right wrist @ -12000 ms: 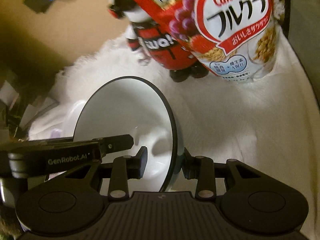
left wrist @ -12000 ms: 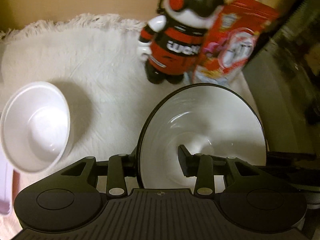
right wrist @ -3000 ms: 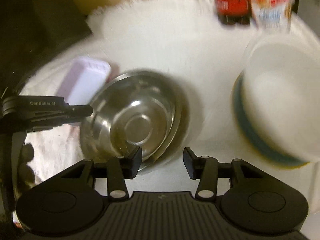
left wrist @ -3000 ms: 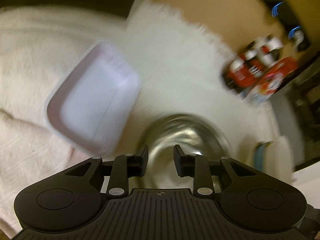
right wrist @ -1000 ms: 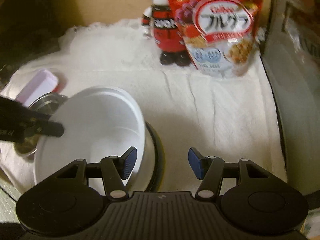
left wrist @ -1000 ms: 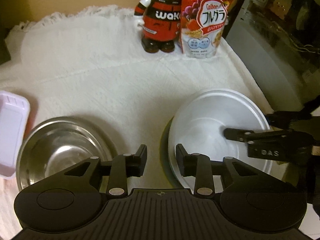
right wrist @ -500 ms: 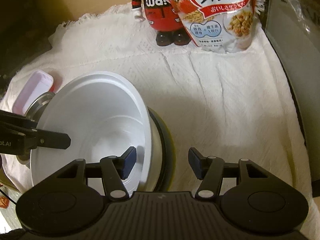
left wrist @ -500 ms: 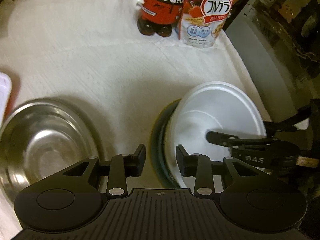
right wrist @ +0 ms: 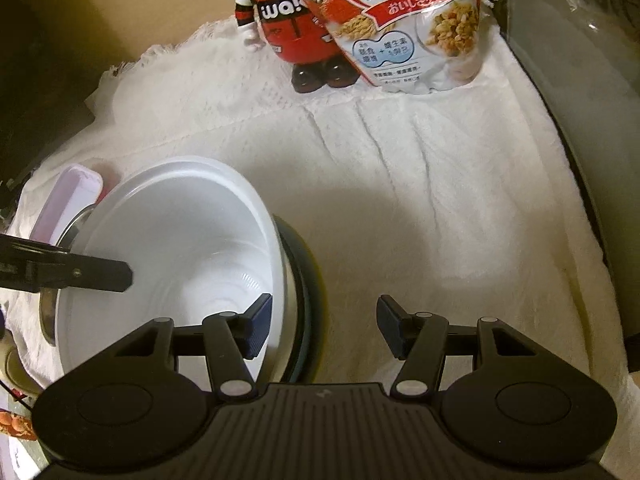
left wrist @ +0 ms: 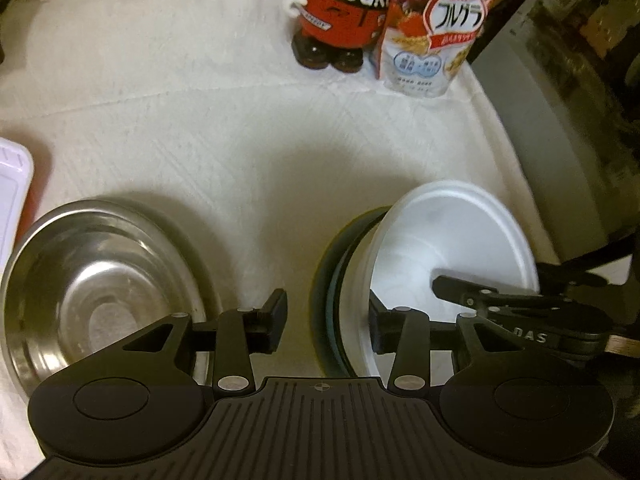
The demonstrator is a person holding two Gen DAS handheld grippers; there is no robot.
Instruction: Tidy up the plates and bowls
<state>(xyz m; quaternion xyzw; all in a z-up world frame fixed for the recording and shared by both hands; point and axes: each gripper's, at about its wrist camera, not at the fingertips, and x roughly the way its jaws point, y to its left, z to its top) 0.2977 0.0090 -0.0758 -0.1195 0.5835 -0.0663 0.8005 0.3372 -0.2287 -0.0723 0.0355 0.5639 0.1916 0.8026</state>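
A white bowl point(left wrist: 448, 240) sits on a stack of dark-rimmed plates point(left wrist: 328, 280) at the front right of the white cloth. It also shows in the right wrist view point(right wrist: 180, 240), with the plates point(right wrist: 304, 272) under it. My left gripper point(left wrist: 326, 320) is open, its jaws astride the stack's left rim. My right gripper point(right wrist: 322, 326) is open, astride the right rim, one finger inside the bowl. A steel bowl point(left wrist: 92, 284) sits at the front left.
A red mascot figure point(left wrist: 340, 12) and a cereal bag point(left wrist: 436, 28) stand at the back of the cloth. A pale lilac tray point(left wrist: 12, 196) lies at the left edge. A grey appliance wall point(left wrist: 560, 140) borders the right side.
Both grippers have opened wider and dropped closer to the stack. The white bowl now rests on the plates with each gripper straddling a rim.
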